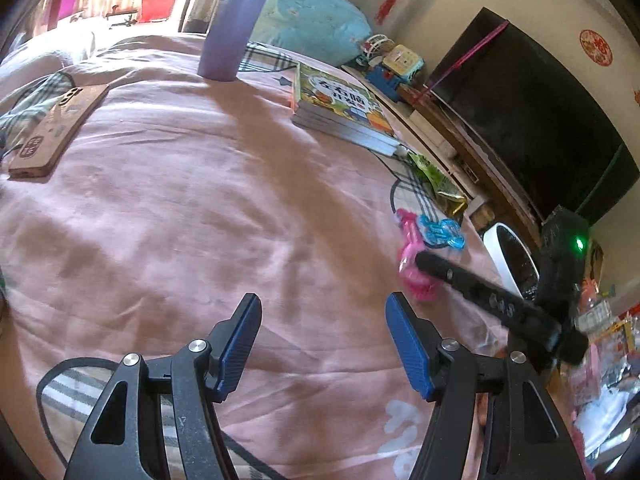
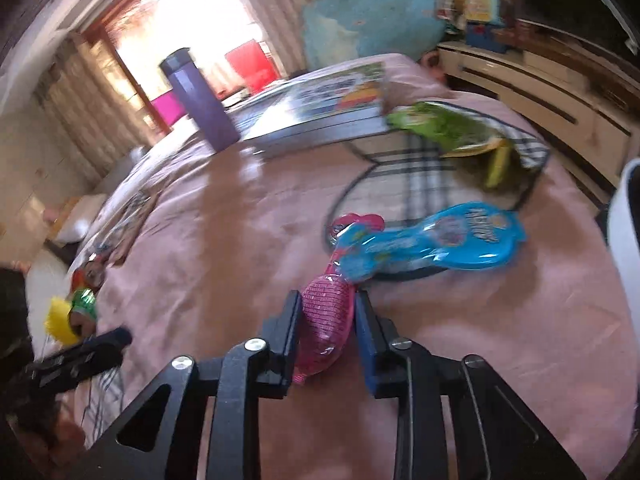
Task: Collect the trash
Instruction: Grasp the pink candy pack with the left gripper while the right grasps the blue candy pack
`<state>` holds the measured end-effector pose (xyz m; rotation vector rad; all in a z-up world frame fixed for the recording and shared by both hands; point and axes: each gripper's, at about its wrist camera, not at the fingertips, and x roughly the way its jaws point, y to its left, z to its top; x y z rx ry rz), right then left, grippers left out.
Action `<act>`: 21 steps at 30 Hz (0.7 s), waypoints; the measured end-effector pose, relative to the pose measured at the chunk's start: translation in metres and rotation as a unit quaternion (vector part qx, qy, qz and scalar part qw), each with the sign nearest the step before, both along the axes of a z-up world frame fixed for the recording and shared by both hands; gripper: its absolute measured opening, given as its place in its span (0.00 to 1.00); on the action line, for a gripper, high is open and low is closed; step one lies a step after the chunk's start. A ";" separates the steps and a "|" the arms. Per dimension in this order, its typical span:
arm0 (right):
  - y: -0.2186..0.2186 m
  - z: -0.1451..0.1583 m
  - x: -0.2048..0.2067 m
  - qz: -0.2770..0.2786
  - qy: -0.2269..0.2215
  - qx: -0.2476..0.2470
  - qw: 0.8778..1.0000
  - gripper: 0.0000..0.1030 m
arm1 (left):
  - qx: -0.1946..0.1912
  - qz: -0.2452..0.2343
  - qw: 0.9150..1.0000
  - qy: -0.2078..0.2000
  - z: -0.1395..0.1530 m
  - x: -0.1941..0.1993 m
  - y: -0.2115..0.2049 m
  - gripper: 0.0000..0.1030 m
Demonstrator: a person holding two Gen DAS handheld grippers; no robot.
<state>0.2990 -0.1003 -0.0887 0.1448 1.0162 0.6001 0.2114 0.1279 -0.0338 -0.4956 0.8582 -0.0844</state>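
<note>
On the bed's pink quilt (image 2: 224,216), the right gripper (image 2: 327,330) pinches the near end of a pink wrapper (image 2: 326,320), its pads pressed on both sides. A blue wrapper (image 2: 436,240) lies touching it at about one o'clock, a green snack bag (image 2: 448,128) beyond. The left gripper (image 1: 324,344) hangs spread over bare quilt with nothing between its fingers, a purple bottle (image 1: 236,24) at eleven o'clock.
</note>
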 end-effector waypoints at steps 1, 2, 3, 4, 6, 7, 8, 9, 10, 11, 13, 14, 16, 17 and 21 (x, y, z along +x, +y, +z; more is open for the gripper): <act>0.004 0.001 -0.006 0.015 0.004 0.009 1.000 0.22 | 0.000 0.000 1.000 0.001 -0.001 0.000 0.000 0.62; 0.008 0.003 -0.013 0.033 0.013 0.025 0.999 0.22 | 0.001 0.000 1.000 0.001 -0.003 0.000 -0.002 0.62; 0.012 0.003 -0.018 0.051 0.023 0.045 0.997 0.24 | 0.001 0.000 1.000 0.003 -0.004 -0.001 -0.002 0.62; 0.014 0.005 -0.024 0.059 0.027 0.059 0.996 0.25 | 0.001 0.000 1.000 0.004 -0.006 -0.001 -0.002 0.62; 0.012 0.010 -0.033 0.060 0.024 0.070 0.995 0.39 | 0.000 -0.002 1.000 0.006 -0.008 -0.001 -0.003 0.62; 0.007 0.012 -0.036 0.055 0.022 0.081 0.995 0.46 | -0.001 -0.005 1.000 0.007 -0.008 0.000 -0.004 0.62; 0.002 0.014 -0.037 0.047 0.020 0.088 0.995 0.46 | 0.000 -0.008 1.000 0.008 -0.008 0.000 -0.005 0.62; -0.007 0.017 -0.038 0.032 0.018 0.094 0.995 0.46 | 0.001 -0.012 1.000 0.008 -0.008 0.002 -0.008 0.62; -0.017 0.020 -0.037 0.015 0.011 0.093 0.995 0.46 | 0.001 -0.018 1.000 0.008 -0.009 0.005 -0.012 0.62; -0.027 0.023 -0.036 -0.007 0.000 0.085 0.996 0.46 | 0.002 -0.025 1.000 0.008 -0.009 0.008 -0.016 0.62; -0.038 0.027 -0.026 -0.035 -0.021 0.058 0.997 0.49 | 0.007 -0.037 0.999 0.008 -0.010 0.012 -0.024 0.62; -0.043 0.029 -0.018 -0.044 -0.028 0.041 0.998 0.50 | 0.009 -0.045 0.999 0.008 -0.010 0.016 -0.029 0.62; -0.048 0.031 -0.004 -0.044 -0.041 0.018 0.998 0.61 | 0.016 -0.062 0.998 0.012 -0.012 0.024 -0.039 0.62; -0.049 0.032 0.003 -0.036 -0.051 0.004 0.998 0.66 | 0.018 -0.065 0.998 0.012 -0.013 0.026 -0.041 0.62; -0.054 0.027 0.036 -0.026 -0.050 -0.039 0.998 0.76 | 0.024 -0.077 0.997 0.015 -0.016 0.036 -0.053 0.63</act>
